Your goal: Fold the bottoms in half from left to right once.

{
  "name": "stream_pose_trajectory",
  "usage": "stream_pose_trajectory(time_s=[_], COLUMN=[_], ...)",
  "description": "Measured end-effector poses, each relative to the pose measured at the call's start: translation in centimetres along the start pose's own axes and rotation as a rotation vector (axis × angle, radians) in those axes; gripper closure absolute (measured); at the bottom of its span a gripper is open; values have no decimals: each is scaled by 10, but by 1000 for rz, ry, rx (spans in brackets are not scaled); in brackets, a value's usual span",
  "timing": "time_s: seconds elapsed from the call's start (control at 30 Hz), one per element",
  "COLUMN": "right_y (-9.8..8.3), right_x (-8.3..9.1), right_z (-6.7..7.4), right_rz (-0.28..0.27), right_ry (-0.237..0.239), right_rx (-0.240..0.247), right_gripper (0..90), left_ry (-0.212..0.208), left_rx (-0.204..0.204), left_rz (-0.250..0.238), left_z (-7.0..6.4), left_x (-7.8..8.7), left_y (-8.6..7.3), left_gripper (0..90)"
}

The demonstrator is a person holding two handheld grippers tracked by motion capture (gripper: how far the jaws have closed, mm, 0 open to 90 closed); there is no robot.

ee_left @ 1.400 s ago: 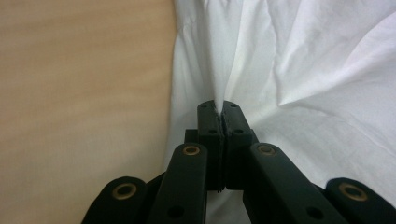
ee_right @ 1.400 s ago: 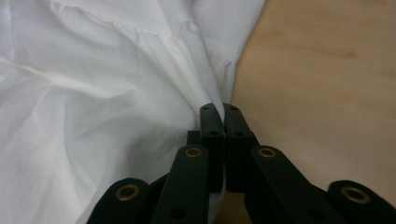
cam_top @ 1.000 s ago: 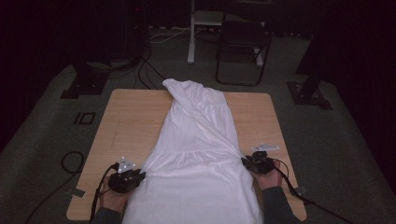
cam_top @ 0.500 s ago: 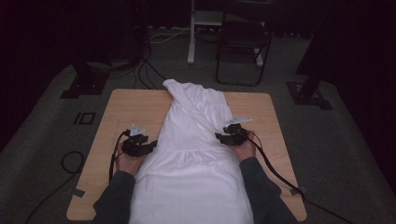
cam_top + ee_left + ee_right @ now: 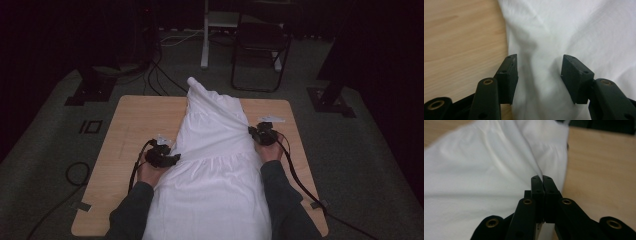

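High view: white dress point(image 5: 215, 165) lies lengthwise down the tabletop point(image 5: 135, 120), top end twisted toward 12 o'clock. Left gripper point(image 5: 172, 159) at its 9 o'clock edge, right gripper point(image 5: 251, 132) at the 3 o'clock edge, w/ a dark chair point(image 5: 260, 45) beyond.

Left gripper view: fingers point(image 5: 507, 75) have just been spreading, released, cloth lying slack between them, bare wood at 9 o'clock.

Right gripper view: fingers point(image 5: 536, 192) just clamped together, pinching a fold of dress fabric at the tips.
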State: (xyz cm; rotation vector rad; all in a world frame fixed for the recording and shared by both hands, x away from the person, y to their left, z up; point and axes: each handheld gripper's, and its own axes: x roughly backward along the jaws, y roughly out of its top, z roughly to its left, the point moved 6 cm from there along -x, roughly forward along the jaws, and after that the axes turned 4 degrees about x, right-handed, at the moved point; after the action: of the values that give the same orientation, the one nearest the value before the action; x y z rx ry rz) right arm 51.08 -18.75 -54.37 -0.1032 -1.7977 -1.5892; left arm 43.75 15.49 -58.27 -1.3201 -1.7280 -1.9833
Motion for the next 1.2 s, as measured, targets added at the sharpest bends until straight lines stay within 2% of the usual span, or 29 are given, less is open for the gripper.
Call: stream_pose_trajectory(time_s=[0.03, 0.13, 0.2, 0.3, 0.4, 0.5, 0.57, 0.6, 0.63, 0.67, 0.7, 0.8, 0.9, 1.0, 1.07, 1.13, 1.2], right_y=[-6, -29, -40, -44, -44, -45, -45, -45, -45, -46, -46, -50, -58, -69, -78, -87, -95], right_x=[-4, -20, -28, -33, -33, -32, -32, -32, -32, -31, -31, -27, -17, -1, 11, 23, 34], right_z=[-3, -7, -7, -6, -6, -6, -6, -6, -5, -4, -4, 0, 7, 14, 18, 22, 26], right_rz=[25, 106, 134, 134, 139, 135, 133, 134, 132, 131, 127, 119, 123, 136, 138, 136, 141], right_ry=[-4, -20, -25, -31, -38, -38, -42, -43, -44, -43, -43, -33, -19, 4, 23, 39, 51], right_rx=[-10, 4, -13, -28, -23, -35, -25, -21, -18, -18, -15, -6, 28, 61, 61, 59, 63], right_gripper=[887, 881, 879, 875, 856, 849, 848, 849, 848, 849, 849, 851, 850, 850, 850, 850, 850], left_ry=[2, 21, 45, 55, 65, 83, 64, 41, 19, 5, 4, 15, 25, 31, 16, 19, 8], left_rx=[-5, -12, -6, 21, 38, 38, 55, 59, 50, 45, 37, 36, 39, 37, 30, 4, 10], left_rz=[1, -20, -45, -63, -34, 18, 13, 6, 7, 14, 24, 16, -4, -17, -22, -32, -41], left_z=[-1, 0, 3, 8, 9, 9, 10, 9, 8, 7, 6, 3, -1, -9, -17, -25, -31], left_x=[-1, 0, 2, -3, -20, -38, -42, -40, -39, -38, -36, -31, -22, -11, -2, 7, 15], left_y=[1, 11, 22, 37, 42, 35, 31, 30, 29, 28, 27, 20, 9, -6, -17, -30, -40], left_gripper=[477, 463, 450, 425, 408, 414, 442, 513, 681, 776, 820, 838, 838, 838, 838, 835, 832])
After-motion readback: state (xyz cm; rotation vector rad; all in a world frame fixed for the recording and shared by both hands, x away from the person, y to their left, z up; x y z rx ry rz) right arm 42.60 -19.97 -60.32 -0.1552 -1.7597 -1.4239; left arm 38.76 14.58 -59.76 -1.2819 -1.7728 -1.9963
